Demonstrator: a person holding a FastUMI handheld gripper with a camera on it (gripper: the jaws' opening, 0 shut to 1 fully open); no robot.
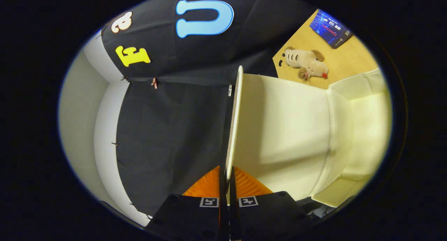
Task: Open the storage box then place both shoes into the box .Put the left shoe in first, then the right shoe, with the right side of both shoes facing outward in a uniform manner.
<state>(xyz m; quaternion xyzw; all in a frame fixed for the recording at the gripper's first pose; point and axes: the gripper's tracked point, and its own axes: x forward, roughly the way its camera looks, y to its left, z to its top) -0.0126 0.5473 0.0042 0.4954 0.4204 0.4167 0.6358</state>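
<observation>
Gripper view: fingers pinched on the box lid edge

Gripper view is rolled sideways; the gripper (227,185) has its fingers (209,185) nearly together, clamped on the thin edge of the lid (234,122) of the storage box (352,136). The lid is seen edge-on, running straight ahead from between the fingers. The cream box interior lies to one side, partly cut off. Beyond it, a wooden table (335,63) carries a plush toy dog (307,63) and a blue packet (330,28), its print unreadable.
</observation>
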